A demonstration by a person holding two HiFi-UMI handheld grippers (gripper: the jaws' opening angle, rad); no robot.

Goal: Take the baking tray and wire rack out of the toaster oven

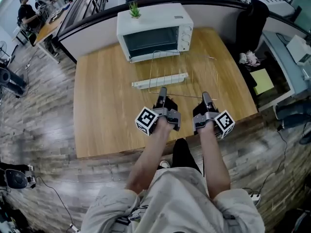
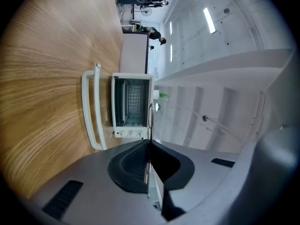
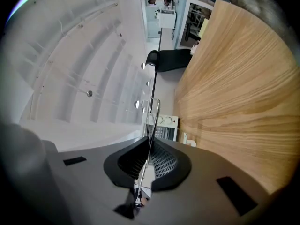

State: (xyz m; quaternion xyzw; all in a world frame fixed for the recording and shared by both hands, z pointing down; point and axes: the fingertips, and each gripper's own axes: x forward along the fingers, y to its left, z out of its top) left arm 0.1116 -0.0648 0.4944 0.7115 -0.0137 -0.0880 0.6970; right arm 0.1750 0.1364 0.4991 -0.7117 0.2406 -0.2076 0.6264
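From the head view, the toaster oven [image 1: 154, 30] stands at the far edge of the wooden worktop [image 1: 107, 110] with a small green plant [image 1: 135, 9] on its roof and its white door [image 1: 159, 80] dropped flat towards the person. The wire rack [image 1: 194, 76] is out of the oven, between the oven's mouth and the two hands and above the lowered door. Its thin wires are faint against the wood, so its full outline is hard to trace from here. The left claw [image 1: 162, 90] and the right claw [image 1: 206, 95] sit side by side at the rack's near edge, but from above the pads themselves cannot be read. The two gripper views settle that. In the left gripper view the left claw [image 2: 149, 165] is clenched on a single bright wire of the wire rack [image 2: 149, 125], seen edge-on and running out towards the oven. In the right gripper view the right claw [image 3: 148, 161] is clamped the same way on a wire that ends in a rounded corner. The left gripper view alone looks straight into the toaster oven [image 2: 132, 104], showing a perforated surface inside. Whether that is the baking tray cannot be told, and no view shows the tray clearly. In the right gripper view the claw body hides most of the oven, leaving only its knob panel [image 3: 165, 121] showing.
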